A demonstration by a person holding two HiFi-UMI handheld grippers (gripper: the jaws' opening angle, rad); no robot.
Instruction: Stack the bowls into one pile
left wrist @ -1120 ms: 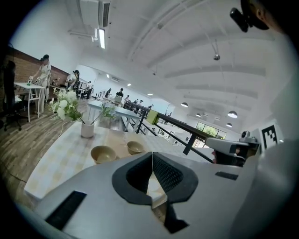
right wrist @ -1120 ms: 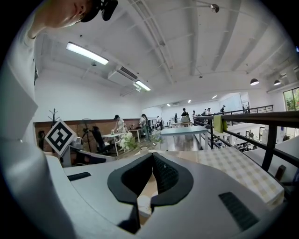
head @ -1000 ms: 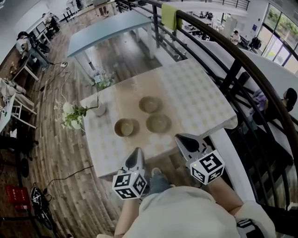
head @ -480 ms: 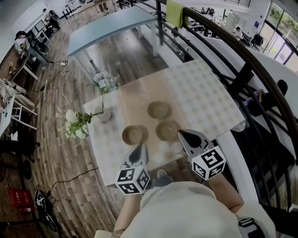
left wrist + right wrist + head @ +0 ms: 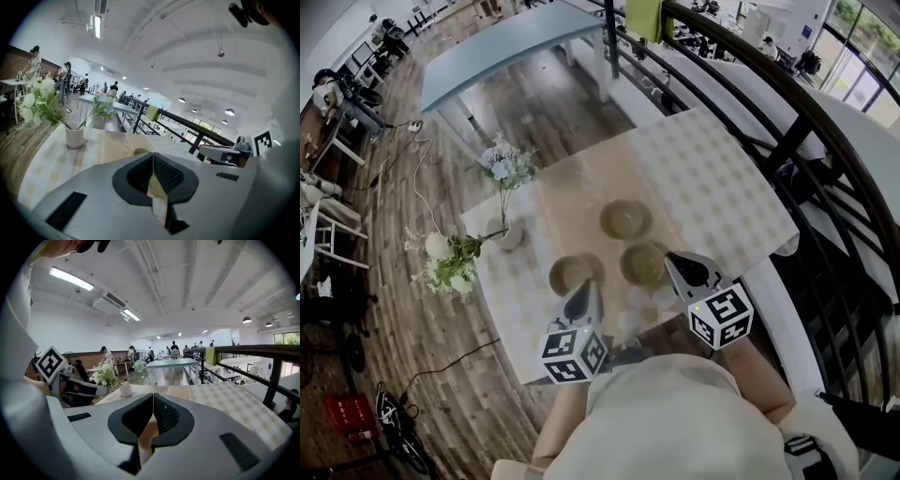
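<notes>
On the worktop (image 5: 722,187) nothing is stacked yet. Three bowls sit apart: the far bowl (image 5: 625,218) at 12 o'clock of the group, the left bowl (image 5: 575,273) at 8, the right bowl (image 5: 643,263) at 4. The left hand-held gripper (image 5: 588,295) hangs just beside the left bowl, jaws pressed together and empty. The right hand-held gripper (image 5: 677,262), likewise closed on nothing, hangs near the right bowl. Every lift and placement is left to do
</notes>
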